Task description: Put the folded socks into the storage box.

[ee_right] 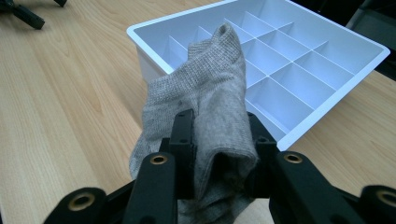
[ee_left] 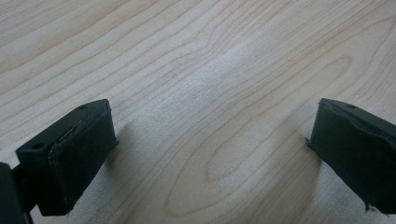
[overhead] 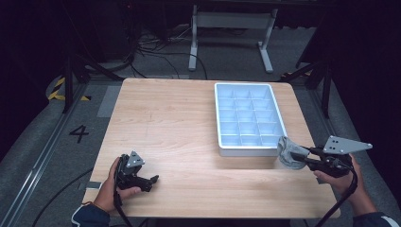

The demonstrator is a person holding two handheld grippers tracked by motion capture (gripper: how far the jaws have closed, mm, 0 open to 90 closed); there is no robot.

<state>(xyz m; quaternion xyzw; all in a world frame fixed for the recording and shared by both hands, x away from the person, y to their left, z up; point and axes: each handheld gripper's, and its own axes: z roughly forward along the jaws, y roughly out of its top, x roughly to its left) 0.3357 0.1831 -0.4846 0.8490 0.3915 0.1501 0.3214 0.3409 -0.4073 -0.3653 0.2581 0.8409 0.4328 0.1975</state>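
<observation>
A bunched grey sock (ee_right: 210,98) is pinched between the jaws of my right gripper (ee_right: 219,140), which is shut on it. In the high view the sock (overhead: 289,152) hangs just off the near right corner of the white divided tray (overhead: 218,118), with the right gripper (overhead: 309,153) held above the table's right edge. The tray's empty compartments (ee_right: 299,84) lie right behind the sock. My left gripper (overhead: 153,180) rests low at the table's near left, open, with only bare wood between its pads (ee_left: 79,154).
The light wooden table (overhead: 179,123) spreads wide between the two grippers. The tray fills its far right part. Beyond the far edge stand a white frame (overhead: 231,28) and cables on a dark floor. A hand (overhead: 106,191) holds the left gripper.
</observation>
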